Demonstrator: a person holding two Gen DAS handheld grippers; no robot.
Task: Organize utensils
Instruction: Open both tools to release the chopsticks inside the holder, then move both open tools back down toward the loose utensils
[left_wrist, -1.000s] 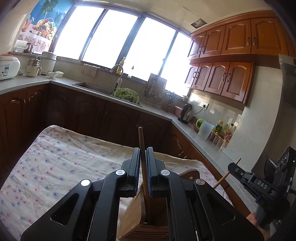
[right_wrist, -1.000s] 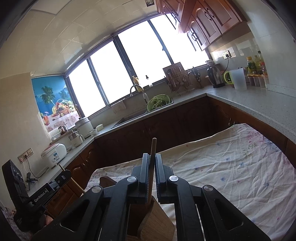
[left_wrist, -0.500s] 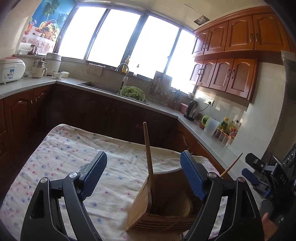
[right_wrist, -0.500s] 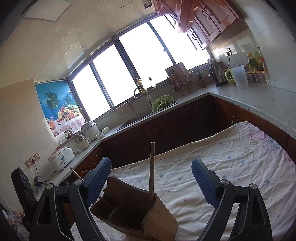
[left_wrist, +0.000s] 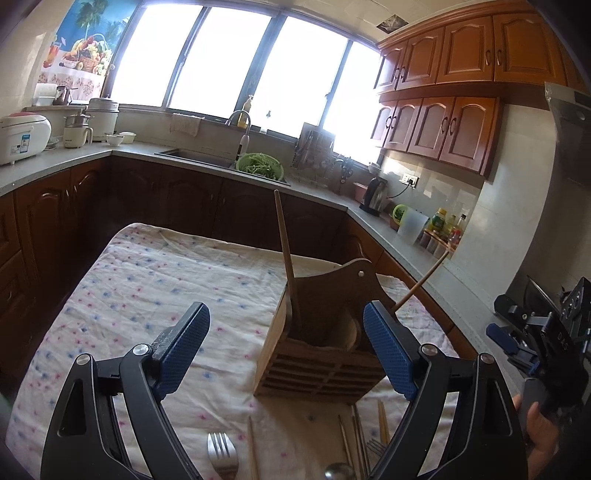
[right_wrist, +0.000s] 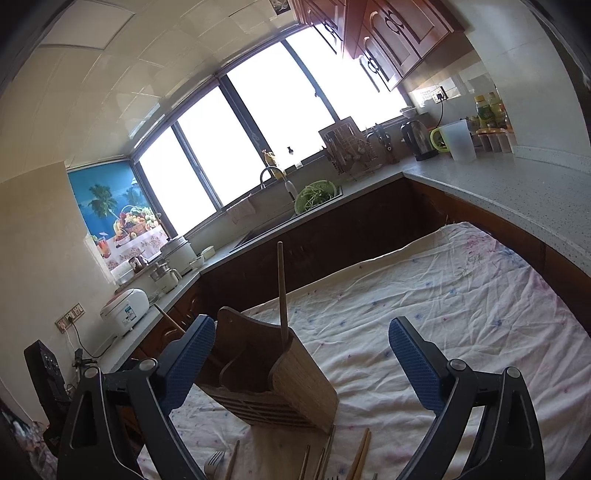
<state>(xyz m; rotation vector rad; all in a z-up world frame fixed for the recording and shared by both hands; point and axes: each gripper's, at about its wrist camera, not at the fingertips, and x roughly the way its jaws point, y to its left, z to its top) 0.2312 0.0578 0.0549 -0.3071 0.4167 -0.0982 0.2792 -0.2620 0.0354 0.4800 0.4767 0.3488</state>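
A wooden utensil holder (left_wrist: 317, 354) stands on the cloth-covered table (left_wrist: 147, 280); it also shows in the right wrist view (right_wrist: 273, 384). Two wooden chopsticks stand in it: one upright (left_wrist: 286, 266), also in the right wrist view (right_wrist: 282, 291), one leaning right (left_wrist: 421, 284). My left gripper (left_wrist: 286, 350) is open and empty, just in front of the holder. My right gripper (right_wrist: 301, 365) is open and empty, above the holder's right side. A metal fork (left_wrist: 221, 454), a spoon (left_wrist: 338, 472) and several chopsticks (left_wrist: 382, 421) lie on the cloth in front of the holder.
Dark wooden cabinets and a grey counter (left_wrist: 406, 247) wrap around the table. A sink with a green colander (left_wrist: 260, 168), a kettle (left_wrist: 375, 195), a rice cooker (left_wrist: 20, 136) and bottles stand on the counter. The right gripper's body (left_wrist: 543, 339) shows at the right edge.
Both grippers were shut on upright chopsticks in the holder a second ago. Both opened, let the chopsticks go, and drew back and up, so the utensils on the cloth came into view.
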